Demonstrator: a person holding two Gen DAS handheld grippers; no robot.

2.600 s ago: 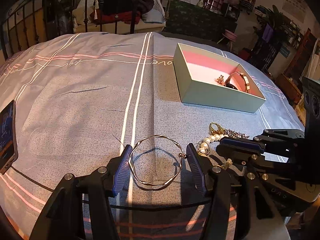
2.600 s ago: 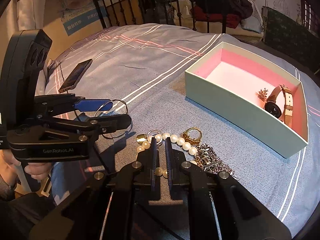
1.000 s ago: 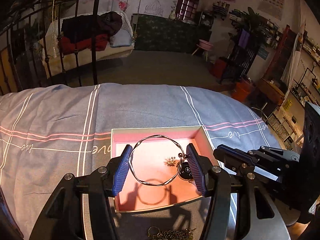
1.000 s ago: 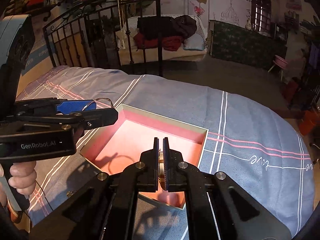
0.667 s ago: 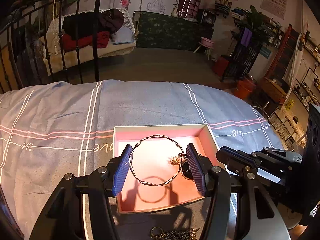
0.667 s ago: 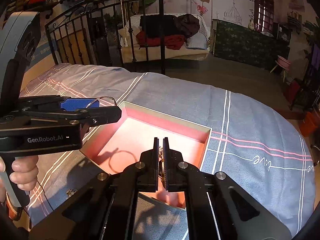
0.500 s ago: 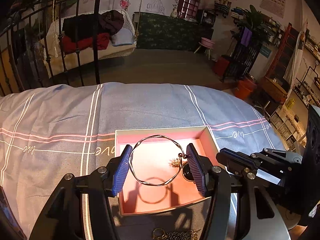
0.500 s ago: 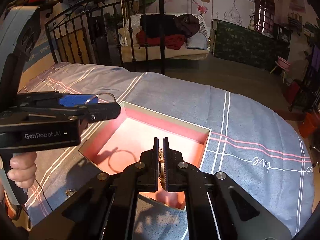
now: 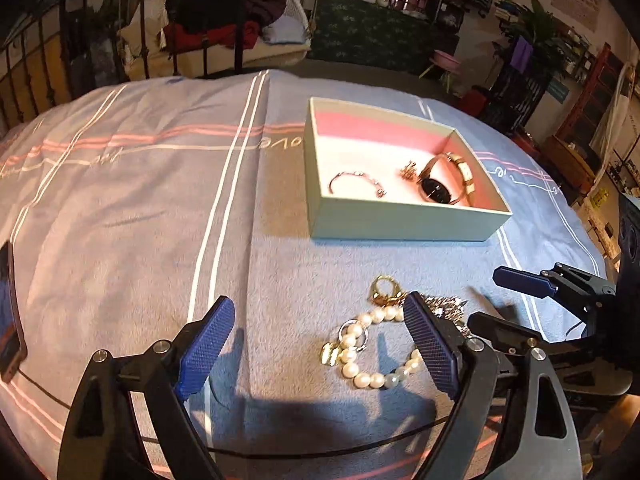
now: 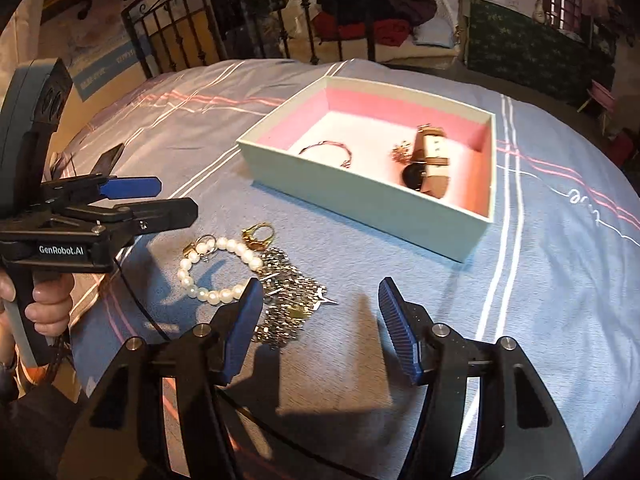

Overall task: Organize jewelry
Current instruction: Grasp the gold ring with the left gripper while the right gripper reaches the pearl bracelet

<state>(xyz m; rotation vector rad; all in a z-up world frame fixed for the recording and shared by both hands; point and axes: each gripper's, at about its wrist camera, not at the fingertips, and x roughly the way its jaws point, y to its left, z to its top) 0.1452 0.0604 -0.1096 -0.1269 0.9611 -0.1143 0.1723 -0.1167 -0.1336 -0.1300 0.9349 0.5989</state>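
Observation:
A pale green box (image 9: 400, 222) with a pink lining holds a thin twisted bangle (image 9: 354, 181), a small gold charm (image 9: 409, 170) and a watch (image 9: 442, 184). The box also shows in the right wrist view (image 10: 360, 196), with the bangle (image 10: 326, 148) and watch (image 10: 430, 164) inside. On the bedspread lie a pearl bracelet (image 9: 370, 350), a gold ring (image 9: 386, 286) and a silver chain (image 10: 288, 300). My left gripper (image 9: 320, 352) is open and empty, just before the pearls. My right gripper (image 10: 320, 320) is open and empty, beside the chain.
A phone (image 9: 8, 304) lies at the bed's left edge. A black iron bed rail (image 10: 224, 28) stands behind the bedspread. The left gripper and the hand holding it show at the left of the right wrist view (image 10: 132, 200).
Both grippers have pulled back from over the box to the near jewelry and opened. The bangle that the left one held now lies in the box.

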